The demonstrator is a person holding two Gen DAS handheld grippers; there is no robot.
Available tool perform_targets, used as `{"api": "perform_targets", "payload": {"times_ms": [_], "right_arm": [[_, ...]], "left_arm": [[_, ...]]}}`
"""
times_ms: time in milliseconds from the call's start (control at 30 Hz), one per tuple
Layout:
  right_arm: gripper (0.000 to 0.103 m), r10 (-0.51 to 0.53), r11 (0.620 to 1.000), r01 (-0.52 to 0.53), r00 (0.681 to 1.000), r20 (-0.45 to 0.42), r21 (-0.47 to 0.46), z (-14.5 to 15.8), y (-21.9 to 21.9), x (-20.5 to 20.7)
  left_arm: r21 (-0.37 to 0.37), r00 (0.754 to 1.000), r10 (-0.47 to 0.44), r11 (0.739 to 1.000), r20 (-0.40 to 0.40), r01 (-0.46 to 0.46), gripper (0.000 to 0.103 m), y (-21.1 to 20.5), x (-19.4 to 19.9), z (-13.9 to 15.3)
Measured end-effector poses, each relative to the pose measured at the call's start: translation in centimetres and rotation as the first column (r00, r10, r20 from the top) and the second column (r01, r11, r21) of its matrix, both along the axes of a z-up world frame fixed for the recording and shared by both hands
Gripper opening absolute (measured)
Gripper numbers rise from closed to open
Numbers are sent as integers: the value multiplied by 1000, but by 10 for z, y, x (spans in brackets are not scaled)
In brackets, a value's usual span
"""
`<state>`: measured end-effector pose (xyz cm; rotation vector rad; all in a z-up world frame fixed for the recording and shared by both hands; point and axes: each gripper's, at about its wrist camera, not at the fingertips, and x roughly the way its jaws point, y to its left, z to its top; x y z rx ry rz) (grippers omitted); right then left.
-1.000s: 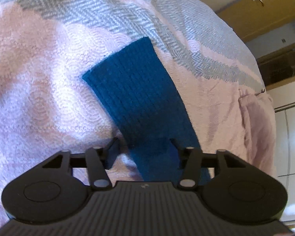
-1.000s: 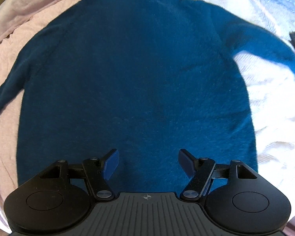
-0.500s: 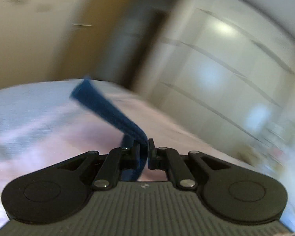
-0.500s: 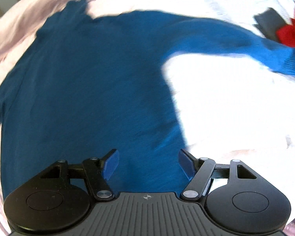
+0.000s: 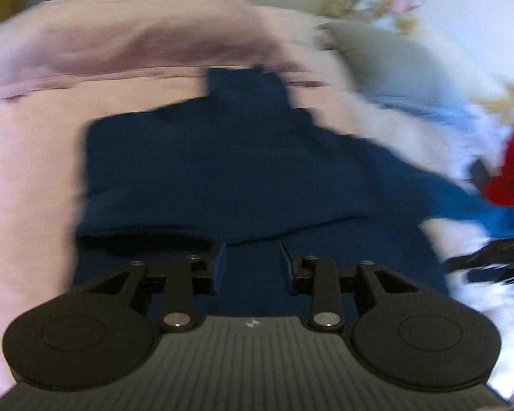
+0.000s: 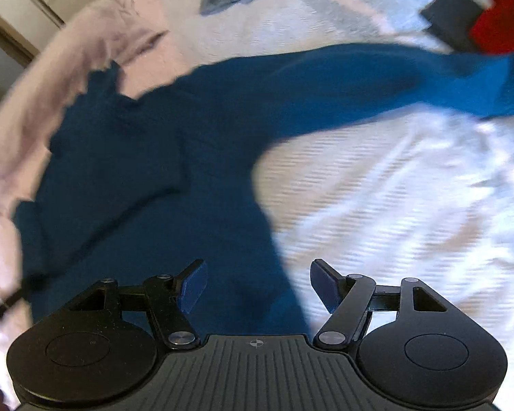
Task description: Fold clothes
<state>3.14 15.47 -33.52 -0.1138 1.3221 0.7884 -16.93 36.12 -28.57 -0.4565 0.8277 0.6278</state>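
Observation:
A dark blue sweater [image 5: 222, 171] lies flat on the bed, collar at the far end. One sleeve [image 5: 174, 219] is folded across its body and ends just beyond my left gripper [image 5: 252, 260]. That gripper's jaws are opening, and nothing sits between the pads. The other sleeve [image 6: 394, 78] stretches out to the right over the white bedspread [image 6: 394, 188]. My right gripper [image 6: 258, 284] hovers open and empty above the right side edge of the sweater [image 6: 154, 188].
A red garment [image 6: 507, 17] and a dark flat object [image 6: 452, 17] lie beyond the outstretched cuff. A bunched pink blanket [image 5: 120, 44] and a grey-blue pillow [image 5: 394, 61] lie past the collar. White cupboards stand behind the bed.
My left gripper shut on the sleeve cuff, swung it over the sweater's body and its jaws have parted. My right gripper, still open, moved from the sweater's middle to its right edge.

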Motion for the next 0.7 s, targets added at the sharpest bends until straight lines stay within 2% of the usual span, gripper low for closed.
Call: {"api": "perform_targets", "payload": {"times_ms": [133, 233, 300, 433, 533, 567, 600, 633, 667, 700], "right_arm": [[70, -98, 976, 131, 977, -187, 172, -18, 16, 5], [70, -172, 936, 249, 940, -294, 250, -35, 34, 10], [70, -207, 915, 298, 925, -319, 270, -47, 49, 15], [70, -255, 909, 339, 912, -321, 242, -72, 76, 20], [50, -267, 906, 348, 912, -312, 242, -83, 92, 22], [29, -268, 906, 347, 913, -307, 242, -86, 97, 24], [19, -249, 908, 323, 928, -278, 266, -81, 99, 23], [16, -231, 909, 299, 941, -248, 290, -77, 102, 23], [15, -213, 909, 274, 953, -217, 313, -72, 104, 23], [14, -195, 904, 236, 970, -148, 357, -59, 102, 22]], "left_arm": [[140, 985, 77, 989, -152, -56, 35, 25, -26, -11], [201, 974, 89, 978, -208, -47, 41, 41, -41, -17], [218, 971, 78, 975, -224, -28, 43, 48, -47, -24], [228, 968, 38, 973, -248, 21, 43, 56, -43, -41], [249, 959, 5, 966, -283, 69, 44, 59, -36, -59], [256, 955, -3, 963, -295, 82, 44, 59, -33, -65], [262, 953, -10, 961, -301, 93, 43, 61, -29, -70], [268, 955, -13, 959, -298, 97, 41, 63, -25, -73], [273, 958, -12, 957, -287, 93, 27, 66, -23, -73], [281, 963, -3, 956, -268, 82, 9, 68, -24, -71]]}}
